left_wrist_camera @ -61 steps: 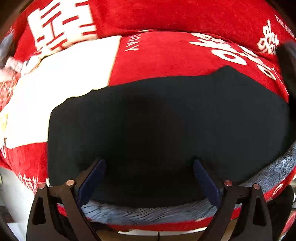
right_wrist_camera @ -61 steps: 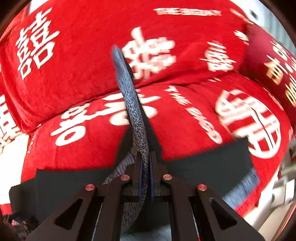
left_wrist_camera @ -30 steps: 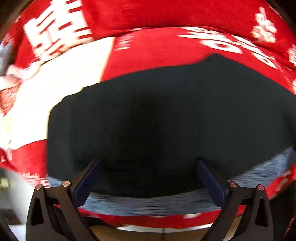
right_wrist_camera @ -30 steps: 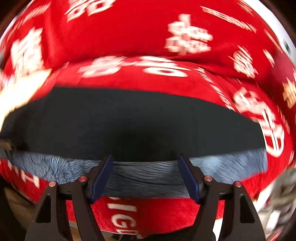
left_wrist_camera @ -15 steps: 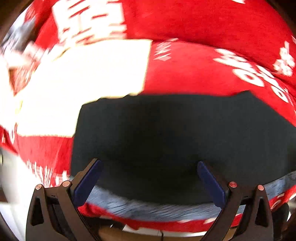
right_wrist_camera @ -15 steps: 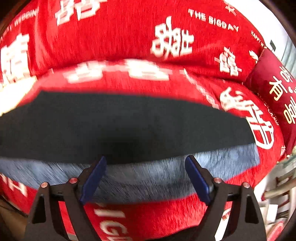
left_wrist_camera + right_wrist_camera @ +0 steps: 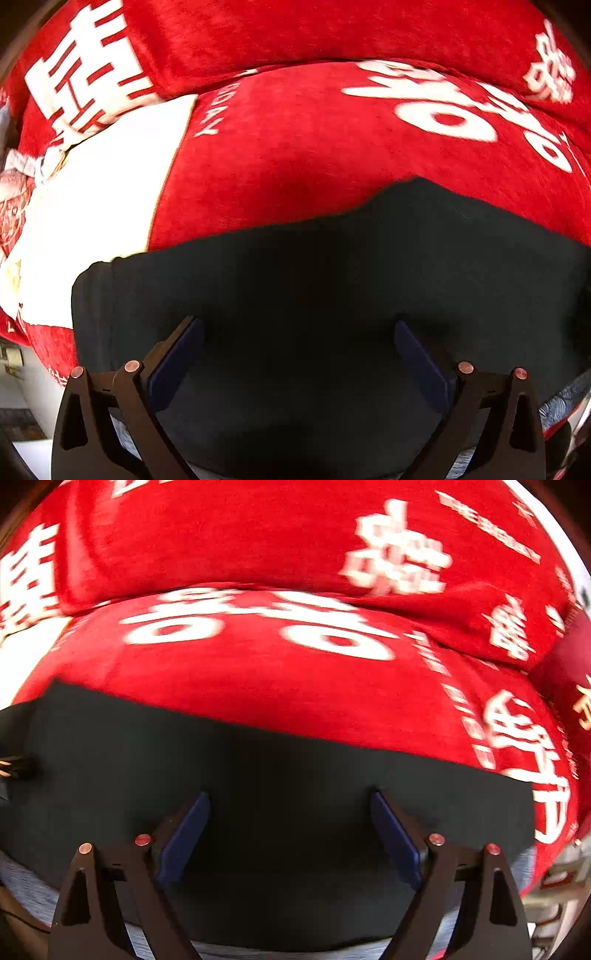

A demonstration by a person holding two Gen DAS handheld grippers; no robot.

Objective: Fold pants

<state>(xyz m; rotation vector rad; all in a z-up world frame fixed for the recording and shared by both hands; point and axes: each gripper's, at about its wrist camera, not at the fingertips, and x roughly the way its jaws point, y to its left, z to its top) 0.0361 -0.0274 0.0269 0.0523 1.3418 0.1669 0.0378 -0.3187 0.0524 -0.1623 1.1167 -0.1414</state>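
Note:
The black pants (image 7: 332, 280) lie flat in a long folded band on a red sofa seat; they also show in the right wrist view (image 7: 258, 775). A grey fleecy lining edge (image 7: 22, 890) shows along the near side, also at the lower right of the left wrist view (image 7: 561, 402). My left gripper (image 7: 295, 332) is open and empty over the pants' left part. My right gripper (image 7: 290, 805) is open and empty over the right part.
The red sofa cover with white characters (image 7: 314, 155) spreads behind the pants, with the backrest (image 7: 229, 535) beyond. A white patch of the cover (image 7: 96, 206) lies to the left. A red cushion (image 7: 569, 679) sits at the far right.
Two seconds ago my right gripper was shut on a raised grey-lined fold of the pants; it has let go and opened. The fold now lies flat, and both grippers have moved forward over the pants.

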